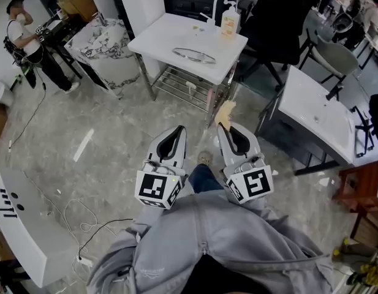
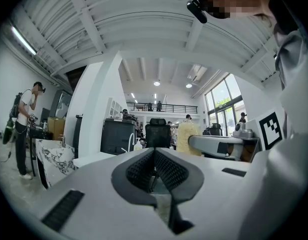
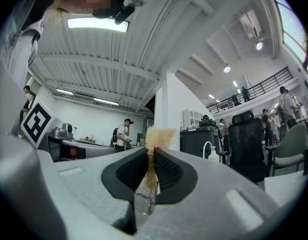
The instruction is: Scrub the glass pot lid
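Two grippers are held out level in front of a person in a grey zipped top, seen from above over a grey marbled floor (image 1: 84,121) strewn with cables.

The room is a large, bright workshop with a white ribbed ceiling. A small white table (image 1: 158,38) on a metal frame stands ahead, with a wire shelf (image 1: 182,84) beneath it. At its far edge are a curved white faucet (image 1: 218,2) and a soap bottle (image 1: 230,22). A second white table (image 1: 311,112) stands to the right, near a grey chair (image 1: 336,57). A person in a white shirt (image 1: 23,41) stands far off to the left.

The left gripper (image 1: 179,128) (image 2: 154,151) has its ribbed pads pressed together with nothing between them. The right gripper (image 1: 222,126) (image 3: 150,151) is clamped on a straw-coloured fibrous scrubbing pad (image 1: 225,112) (image 3: 156,139), which sticks out past the tips.

The glass pot lid (image 1: 193,55) lies on the small table, towards its near side. It is well apart from both grippers, straight ahead of them, roughly in line with the gap between the two.

The lid lies flat. From above its metal rim reads as a flattened oval, with the long axis running across the table, left to right and dipping slightly to the right. Its knob cannot be made out.
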The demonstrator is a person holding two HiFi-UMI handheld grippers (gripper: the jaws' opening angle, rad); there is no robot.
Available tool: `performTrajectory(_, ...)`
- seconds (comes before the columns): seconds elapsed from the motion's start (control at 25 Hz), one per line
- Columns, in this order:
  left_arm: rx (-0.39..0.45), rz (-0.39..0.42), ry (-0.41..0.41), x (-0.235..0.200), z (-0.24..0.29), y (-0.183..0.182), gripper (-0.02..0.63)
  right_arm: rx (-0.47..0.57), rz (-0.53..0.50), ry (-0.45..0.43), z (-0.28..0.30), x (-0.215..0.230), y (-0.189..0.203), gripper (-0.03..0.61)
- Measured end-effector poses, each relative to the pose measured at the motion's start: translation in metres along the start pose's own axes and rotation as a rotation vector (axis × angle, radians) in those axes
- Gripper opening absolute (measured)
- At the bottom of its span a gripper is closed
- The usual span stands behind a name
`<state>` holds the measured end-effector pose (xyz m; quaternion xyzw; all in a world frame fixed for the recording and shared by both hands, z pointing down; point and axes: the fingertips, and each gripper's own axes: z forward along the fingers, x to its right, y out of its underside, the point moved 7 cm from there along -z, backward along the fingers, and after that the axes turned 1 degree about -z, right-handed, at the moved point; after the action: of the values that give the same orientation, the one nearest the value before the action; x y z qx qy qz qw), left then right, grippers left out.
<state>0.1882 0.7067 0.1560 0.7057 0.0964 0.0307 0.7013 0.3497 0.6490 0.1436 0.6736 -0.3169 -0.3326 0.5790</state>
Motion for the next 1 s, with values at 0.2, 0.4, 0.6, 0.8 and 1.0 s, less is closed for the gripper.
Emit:
performTrajectory(0.2,-0.001,0.0,-0.012,-0.035,0.046,0.001,0.008,0.0,0.008,-0.015,0.053,0.027,0.014,0.032)
performTrajectory(0.4,-0.008,-0.011,-0.02,-0.067,0.107,-0.001,0.008,-0.015,0.006,-0.029,0.11,0.071,0.022,0.032)
performTrajectory(0.6,-0.004,-0.021,-0.024,-0.096,0.169,-0.004,0.008,-0.03,0.001,-0.049,0.169,0.115,0.031,0.032)
performTrajectory(0.8,-0.001,-0.024,-0.041,-0.125,0.223,-0.004,0.008,-0.038,-0.001,-0.069,0.221,0.154,0.044,0.032)
performTrajectory(1.0,0.007,-0.031,-0.063,-0.148,0.261,-0.001,0.008,-0.041,-0.008,-0.094,0.26,0.181,0.055,0.032)
